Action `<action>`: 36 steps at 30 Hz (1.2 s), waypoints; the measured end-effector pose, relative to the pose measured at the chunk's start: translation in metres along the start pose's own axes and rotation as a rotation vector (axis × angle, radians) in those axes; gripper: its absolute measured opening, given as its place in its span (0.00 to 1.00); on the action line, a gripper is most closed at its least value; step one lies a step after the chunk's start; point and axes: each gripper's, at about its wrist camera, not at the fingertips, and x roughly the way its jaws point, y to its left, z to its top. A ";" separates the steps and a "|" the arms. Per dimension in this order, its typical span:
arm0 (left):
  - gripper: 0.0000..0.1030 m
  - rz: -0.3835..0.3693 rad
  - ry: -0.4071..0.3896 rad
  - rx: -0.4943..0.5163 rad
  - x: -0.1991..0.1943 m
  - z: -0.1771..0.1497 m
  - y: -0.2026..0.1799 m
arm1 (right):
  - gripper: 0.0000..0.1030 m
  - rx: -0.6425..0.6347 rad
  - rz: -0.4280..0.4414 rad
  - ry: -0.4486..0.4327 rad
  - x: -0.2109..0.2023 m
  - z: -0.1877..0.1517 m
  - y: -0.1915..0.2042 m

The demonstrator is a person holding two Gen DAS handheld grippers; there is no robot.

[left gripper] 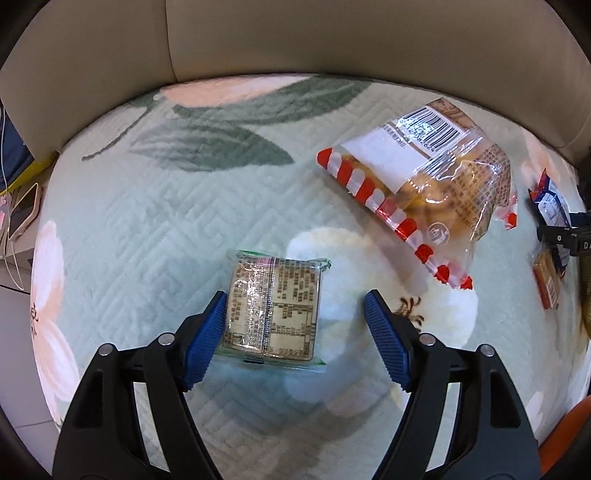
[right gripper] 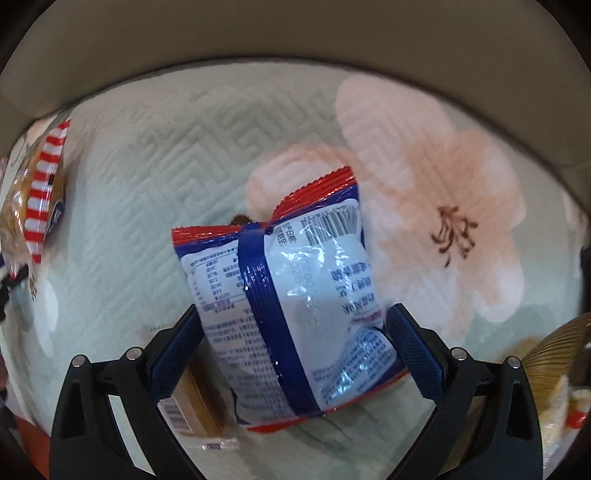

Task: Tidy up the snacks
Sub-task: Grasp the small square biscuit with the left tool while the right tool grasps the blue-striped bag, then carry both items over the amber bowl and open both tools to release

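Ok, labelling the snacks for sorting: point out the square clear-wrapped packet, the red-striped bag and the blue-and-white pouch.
square clear-wrapped packet (left gripper: 273, 306), left wrist view, printed back.
red-striped bag (left gripper: 424, 177), left wrist view, clear middle.
blue-and-white pouch (right gripper: 317, 295), right wrist view, white panel.

— How many snack packets show in the left wrist view?
— Four: one square clear-wrapped cake between the fingers, one red-striped bag, one blue-and-white bag, one small brown packet.
— And cushions behind?
— Two beige ones.
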 end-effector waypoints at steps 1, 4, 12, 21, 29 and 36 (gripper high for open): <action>0.59 0.000 -0.005 -0.003 -0.001 0.000 0.000 | 0.85 0.001 0.005 -0.019 -0.004 -0.002 0.000; 0.42 -0.019 -0.024 -0.001 -0.008 0.002 -0.004 | 0.60 -0.009 0.020 -0.043 -0.017 -0.008 0.004; 0.42 -0.030 -0.121 0.055 -0.050 0.009 -0.031 | 0.56 0.085 0.143 -0.147 -0.091 -0.071 0.010; 0.42 -0.215 -0.288 0.138 -0.139 -0.018 -0.105 | 0.56 0.222 0.153 -0.165 -0.128 -0.201 0.015; 0.42 -0.337 -0.330 0.322 -0.195 -0.066 -0.230 | 0.56 0.493 0.116 -0.372 -0.221 -0.245 -0.107; 0.42 -0.451 -0.294 0.429 -0.194 -0.076 -0.359 | 0.57 0.539 0.031 -0.438 -0.257 -0.234 -0.190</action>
